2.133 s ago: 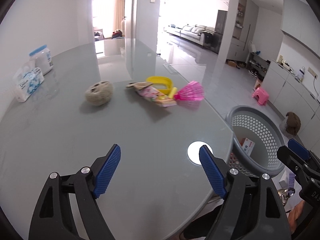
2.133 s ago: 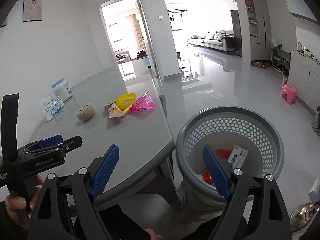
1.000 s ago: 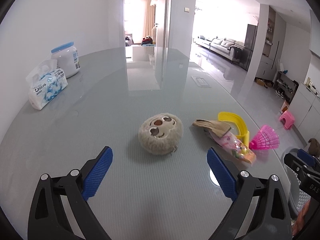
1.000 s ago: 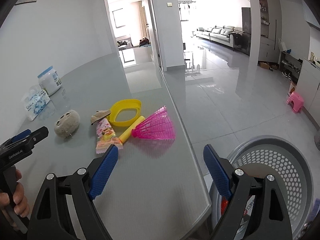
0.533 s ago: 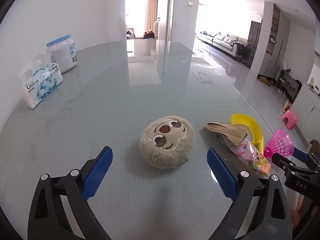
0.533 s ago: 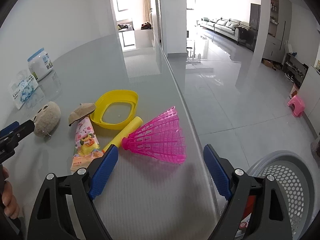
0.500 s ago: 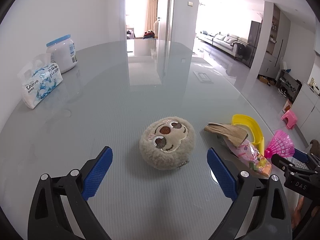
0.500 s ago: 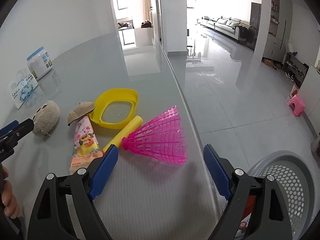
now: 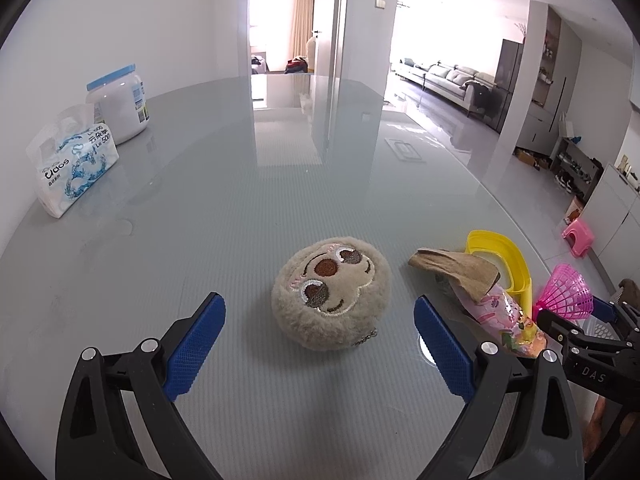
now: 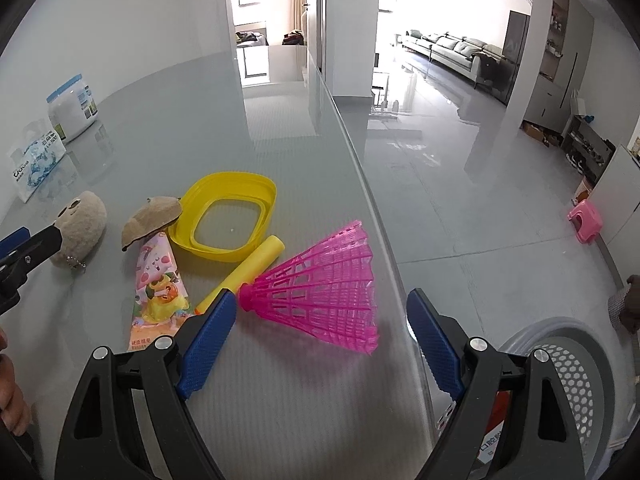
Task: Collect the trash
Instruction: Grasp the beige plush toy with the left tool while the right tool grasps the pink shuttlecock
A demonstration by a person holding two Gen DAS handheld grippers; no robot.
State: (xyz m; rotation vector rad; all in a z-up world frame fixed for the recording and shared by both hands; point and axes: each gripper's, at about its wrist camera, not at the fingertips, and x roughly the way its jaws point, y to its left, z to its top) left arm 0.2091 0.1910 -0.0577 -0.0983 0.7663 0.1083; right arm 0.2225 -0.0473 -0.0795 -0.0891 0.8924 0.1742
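Trash: the pink shuttlecock [image 10: 320,284] lies near the bench's [image 10: 280,380] right edge, right above the basket [image 10: 576,372]. Right hand-held gripper [image 10: 316,344] is wide open and empty, so I'd straddle the skirt and squeeze gently. Left hand-held gripper [image 9: 316,352], also wide, frames the plush [image 9: 331,294].

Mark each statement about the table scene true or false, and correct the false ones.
1. The round beige plush toy sits between the left gripper's open jaws. True.
2. The pink plastic shuttlecock-shaped net stands upright. False: it lies on its side.
3. The right gripper grips the pink snack wrapper. False: its jaws are open and hold nothing.
4. The yellow plastic oval ring lies on the grey glass table. True.
5. The grey perforated basket stands on the table. False: it stands beside it, lower.
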